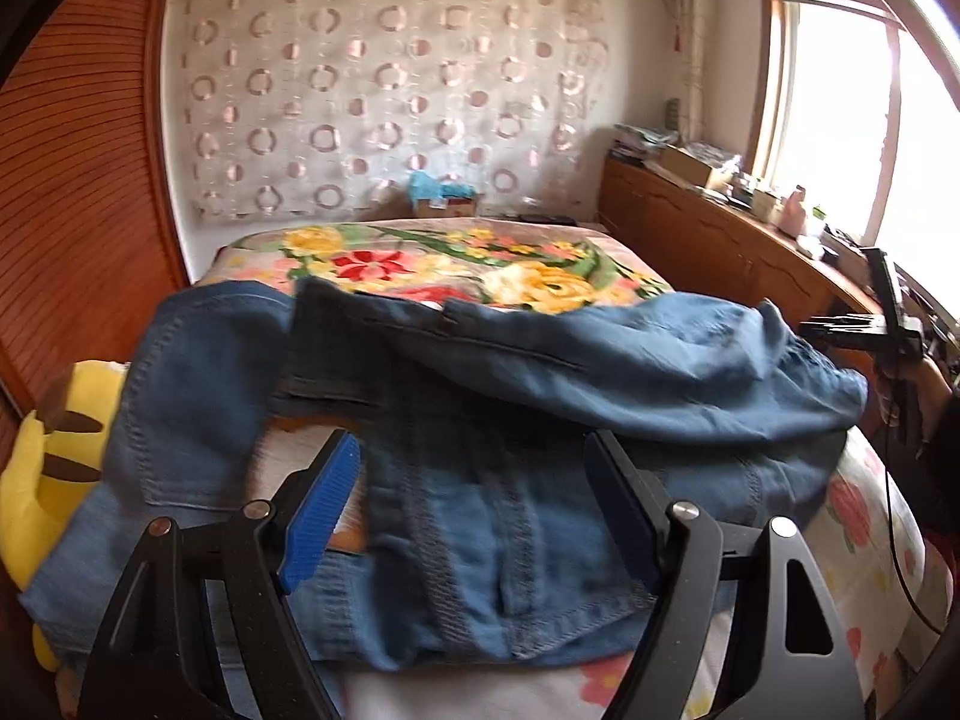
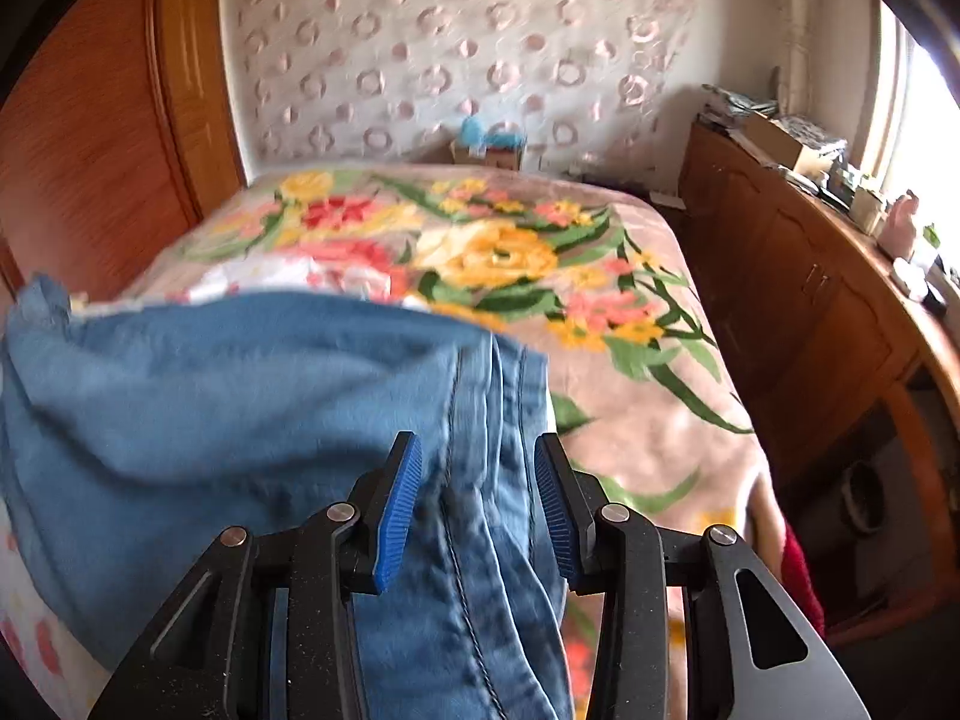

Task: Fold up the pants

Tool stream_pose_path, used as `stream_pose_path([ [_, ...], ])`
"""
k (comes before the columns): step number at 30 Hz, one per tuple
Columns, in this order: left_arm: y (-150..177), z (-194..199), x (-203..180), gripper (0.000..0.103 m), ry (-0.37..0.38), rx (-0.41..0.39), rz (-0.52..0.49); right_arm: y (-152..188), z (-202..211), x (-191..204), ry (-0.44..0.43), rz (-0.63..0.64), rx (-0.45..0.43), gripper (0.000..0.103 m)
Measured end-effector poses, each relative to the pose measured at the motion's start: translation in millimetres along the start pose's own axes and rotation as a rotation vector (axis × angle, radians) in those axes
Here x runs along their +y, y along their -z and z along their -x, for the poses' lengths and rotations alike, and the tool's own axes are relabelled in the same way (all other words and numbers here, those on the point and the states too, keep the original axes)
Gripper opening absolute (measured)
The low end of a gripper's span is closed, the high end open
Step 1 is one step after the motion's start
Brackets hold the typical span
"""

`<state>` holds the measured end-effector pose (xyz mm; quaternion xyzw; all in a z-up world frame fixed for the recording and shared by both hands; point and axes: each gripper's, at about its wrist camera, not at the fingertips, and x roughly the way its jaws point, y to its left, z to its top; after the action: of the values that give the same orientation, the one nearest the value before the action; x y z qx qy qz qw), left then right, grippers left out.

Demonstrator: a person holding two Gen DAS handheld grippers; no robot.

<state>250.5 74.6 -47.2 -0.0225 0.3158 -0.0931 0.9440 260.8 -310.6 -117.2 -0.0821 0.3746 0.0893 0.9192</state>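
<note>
Blue denim pants (image 1: 540, 360) lie folded over in a rumpled heap across the near end of the bed. My left gripper (image 1: 471, 444) hovers over the seamed lower layer, open wide, its blue pads (image 1: 324, 504) clear of the cloth. In the right wrist view the pants (image 2: 210, 408) spread to the left, and a bunched seamed edge runs between the jaws of my right gripper (image 2: 475, 441). Those jaws stand partly apart and open, with the denim loose between the pads (image 2: 399, 504). The right gripper's black body (image 1: 864, 330) also shows at the right end of the pants.
A floral blanket (image 1: 450, 264) covers the bed (image 2: 630, 360). A yellow plush toy (image 1: 54, 468) sits at the bed's left edge beside a wooden wardrobe (image 1: 78, 180). A cluttered wooden cabinet (image 1: 720, 240) runs along the right under a bright window (image 1: 840, 120).
</note>
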Motion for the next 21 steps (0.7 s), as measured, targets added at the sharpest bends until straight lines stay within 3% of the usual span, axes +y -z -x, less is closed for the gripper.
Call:
stream_pose_path([
  [6, 6, -3, -15, 0.078, 0.019, 0.028, -0.026, -4, -23, 1, -0.057, 0.000, 0.113, 0.041],
  [8, 9, -2, -16, 0.078, 0.016, 0.036, -0.034, -11, -22, -2, -0.054, 0.020, 0.111, 0.030],
  [9, 9, -2, -15, 0.078, 0.014, 0.037, -0.036, -17, -19, -3, -0.053, 0.035, 0.100, 0.018],
  [10, 11, -1, -13, 0.078, 0.009, 0.039, -0.038, -22, -15, -5, -0.069, 0.041, 0.085, 0.016],
  [14, 10, -3, -7, 0.078, -0.013, 0.044, -0.022, -41, 4, -12, -0.076, 0.037, -0.017, 0.011],
  [15, 10, -3, -5, 0.078, -0.017, 0.044, -0.016, -46, 8, -12, -0.064, 0.034, -0.041, 0.007],
  [21, 8, 3, 3, 0.078, -0.034, 0.025, -0.001, -98, 21, -22, 0.046, -0.023, -0.198, 0.006],
])
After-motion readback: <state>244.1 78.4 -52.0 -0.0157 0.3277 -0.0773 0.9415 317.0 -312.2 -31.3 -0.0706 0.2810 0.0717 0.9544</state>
